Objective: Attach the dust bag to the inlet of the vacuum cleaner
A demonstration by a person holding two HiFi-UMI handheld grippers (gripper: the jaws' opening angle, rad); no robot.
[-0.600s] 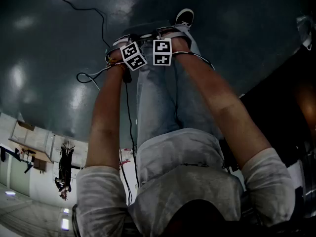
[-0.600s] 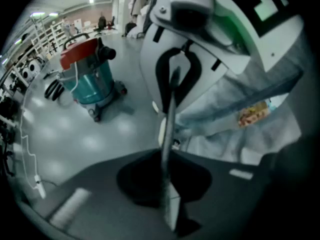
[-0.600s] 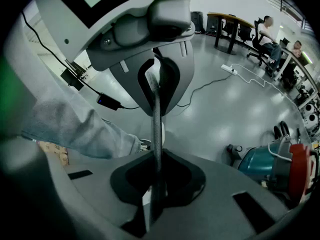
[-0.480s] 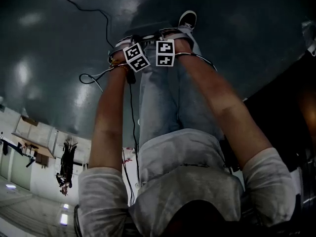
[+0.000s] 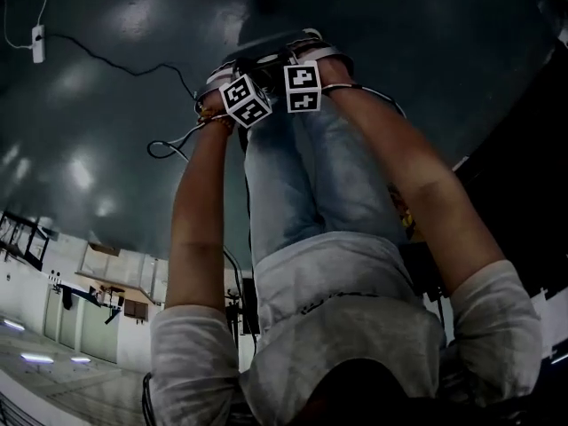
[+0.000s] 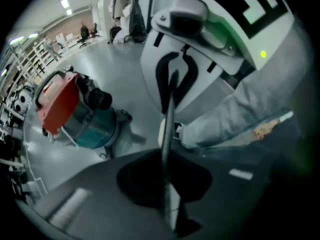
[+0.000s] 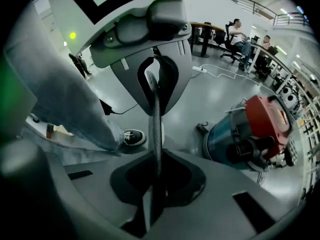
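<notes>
The vacuum cleaner (image 6: 75,115) has a teal drum, a red lid and a black inlet stub (image 6: 98,98); it stands on the grey floor. The right gripper view shows the vacuum cleaner (image 7: 247,134) at the right with its inlet (image 7: 245,149) facing me. No dust bag shows in any view. My left gripper (image 6: 171,79) and right gripper (image 7: 152,79) are held nose to nose in front of the person's legs, each shut with nothing between its jaws. In the head view only the left marker cube (image 5: 244,99) and right marker cube (image 5: 302,87) show.
The person's jeans leg (image 7: 60,109) and a dark shoe (image 7: 131,137) are close beside the grippers. A cable (image 5: 169,145) trails over the floor. A power strip (image 7: 200,69) lies farther off, with desks and seated people (image 7: 240,34) behind. Shelving (image 6: 20,69) lines the left.
Both grippers have swung so the vacuum cleaner sits nearer and larger in each gripper view. The head view has tilted slightly. Both grippers stay shut, nose to nose.
</notes>
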